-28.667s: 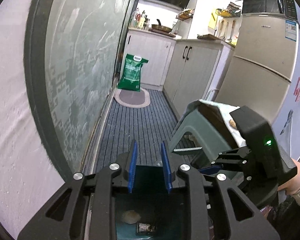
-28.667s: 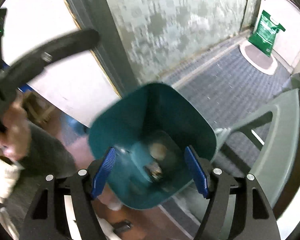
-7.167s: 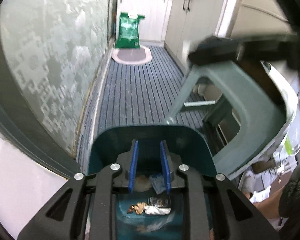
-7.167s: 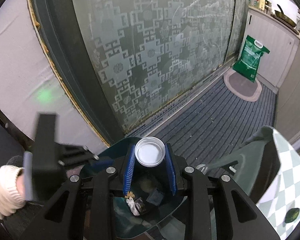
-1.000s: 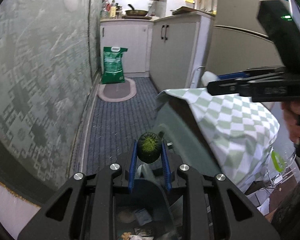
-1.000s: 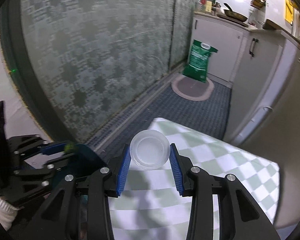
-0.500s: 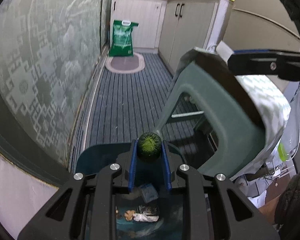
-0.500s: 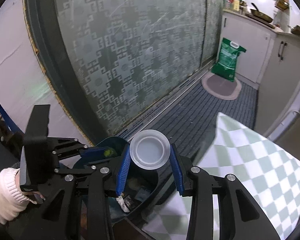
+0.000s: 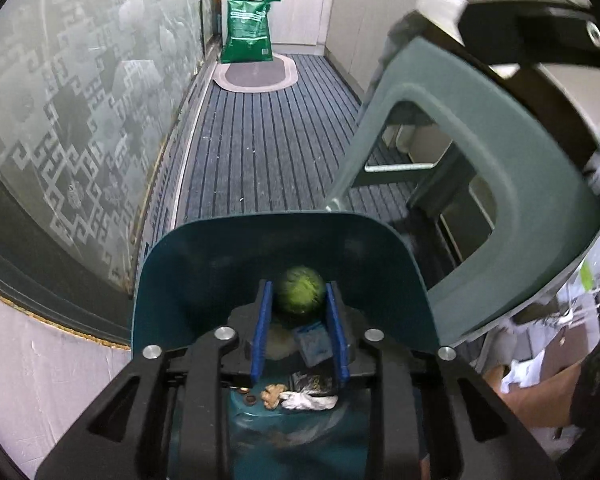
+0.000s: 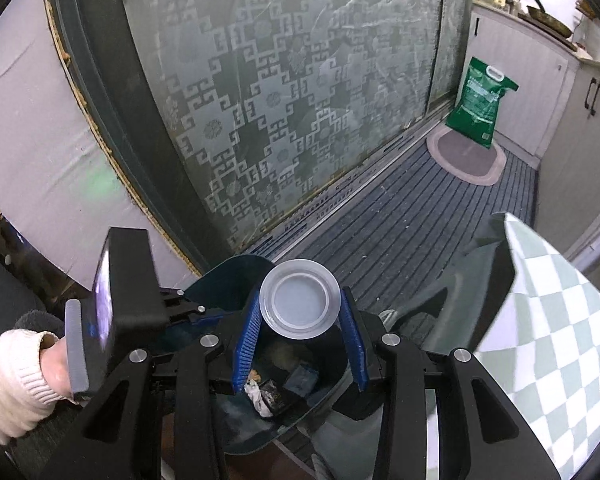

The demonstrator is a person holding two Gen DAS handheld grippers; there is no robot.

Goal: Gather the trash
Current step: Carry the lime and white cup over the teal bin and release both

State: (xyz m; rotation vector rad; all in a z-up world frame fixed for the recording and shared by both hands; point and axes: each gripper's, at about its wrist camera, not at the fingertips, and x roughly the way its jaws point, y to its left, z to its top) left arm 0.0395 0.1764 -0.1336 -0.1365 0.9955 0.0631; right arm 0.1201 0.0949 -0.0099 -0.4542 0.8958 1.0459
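Note:
A teal bin (image 9: 204, 280) stands on the floor under both grippers, with scraps and wrappers (image 9: 300, 394) at its bottom. My left gripper (image 9: 299, 302) is over the bin's mouth, shut on a round green fruit (image 9: 299, 294). My right gripper (image 10: 300, 312) is also above the bin (image 10: 228, 280), shut on a clear plastic cup (image 10: 300, 305) seen end-on. The left gripper body shows at the left of the right wrist view (image 10: 116, 300).
A grey-green plastic stool (image 9: 480, 184) with a green-checked cloth (image 10: 548, 320) stands right of the bin. A patterned glass sliding door (image 9: 80, 100) runs along the left. A green bag (image 9: 249, 26) and an oval mat (image 9: 256, 74) lie at the far end by white cabinets.
Both grippers have swung from the stool top down over the bin. The left gripper with the fruit is lower in the bin's mouth. The right gripper still holds the cup.

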